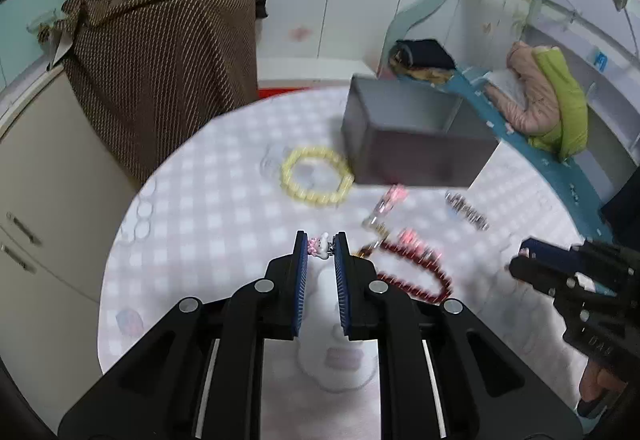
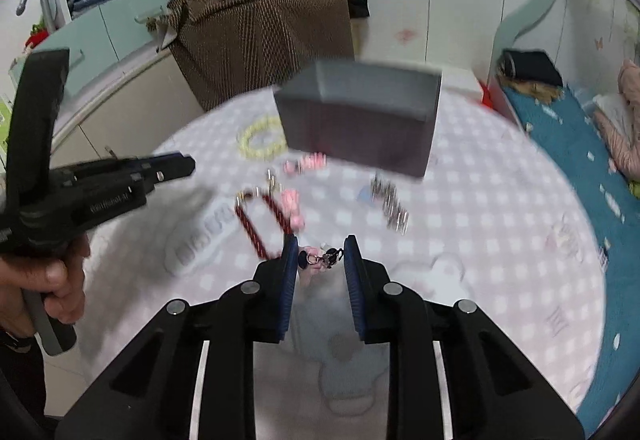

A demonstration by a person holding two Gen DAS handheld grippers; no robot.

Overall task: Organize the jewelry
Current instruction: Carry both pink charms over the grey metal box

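My left gripper (image 1: 321,249) has its fingers clamped on a small pink charm (image 1: 319,247), low in the middle of the left view, lifted so it can travel to the grey box (image 1: 412,148) in the upper right. My right gripper (image 2: 321,255) likewise pinches a pink clip with a metal clasp (image 2: 320,258), low centre of the right view. The box stands open-topped on the checked bench (image 1: 208,208); blur hides whether anything lies inside. The yellow bead bracelet (image 1: 316,176), red bead bracelet (image 1: 416,268) and silver chain (image 1: 466,210) lie loose in front of it.
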